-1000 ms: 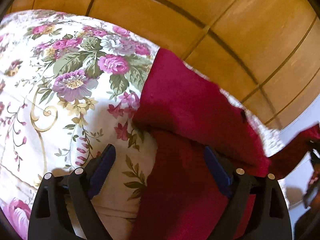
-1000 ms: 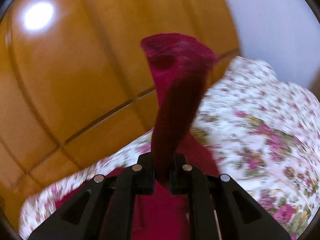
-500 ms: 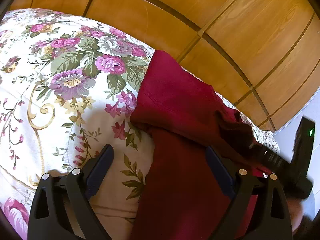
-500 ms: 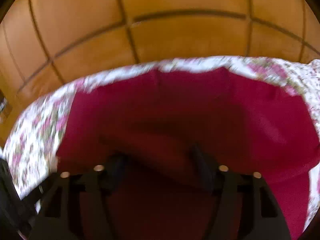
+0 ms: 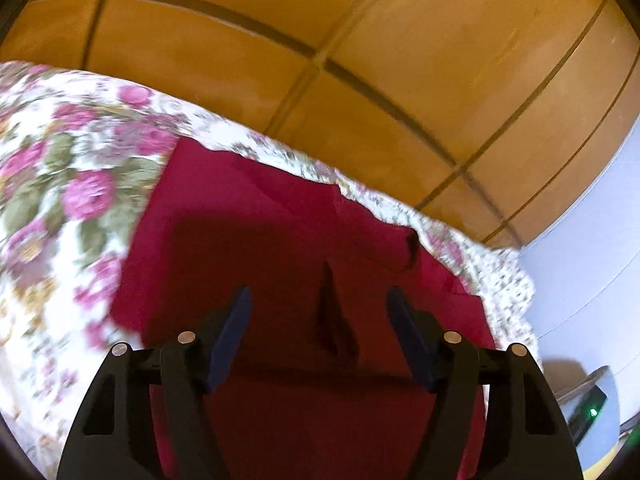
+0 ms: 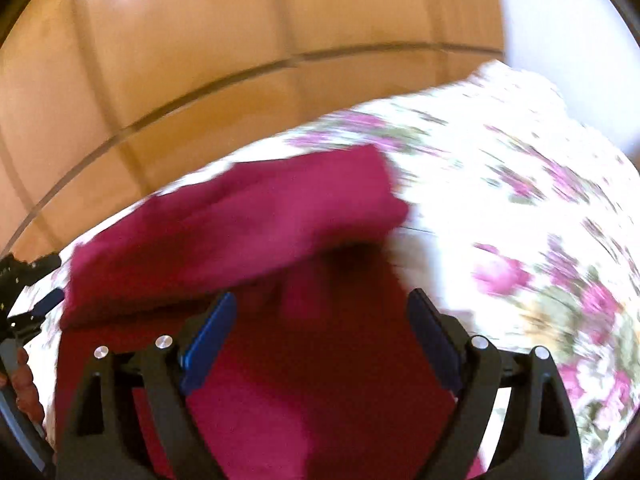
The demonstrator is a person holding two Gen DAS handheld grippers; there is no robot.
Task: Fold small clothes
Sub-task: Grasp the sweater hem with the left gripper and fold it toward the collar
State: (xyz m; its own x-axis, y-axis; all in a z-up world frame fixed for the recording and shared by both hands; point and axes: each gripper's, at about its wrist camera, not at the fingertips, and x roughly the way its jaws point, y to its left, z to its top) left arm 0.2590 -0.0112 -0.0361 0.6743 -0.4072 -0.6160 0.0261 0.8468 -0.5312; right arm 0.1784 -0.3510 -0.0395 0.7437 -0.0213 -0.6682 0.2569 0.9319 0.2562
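A dark red garment (image 5: 256, 216) lies partly folded on the floral bedspread (image 5: 60, 184). My left gripper (image 5: 319, 312) is open and empty, low over the garment's middle, with a small raised crease between its fingers. In the right wrist view the red garment (image 6: 256, 216) has a folded layer lying across its far part. My right gripper (image 6: 322, 312) is open and empty just above the near part of the cloth. Both views are blurred by motion.
A wooden panelled wall (image 5: 360, 40) stands right behind the bed. A pale wall (image 5: 592, 248) is at the right. The floral bedspread (image 6: 540, 220) extends to the right of the garment. The other gripper (image 6: 24, 300) shows at the left edge of the right wrist view.
My right gripper held a lifted part of the garment, laid it down over the rest and opened. My left gripper moved right, from the garment's left edge to over its middle.
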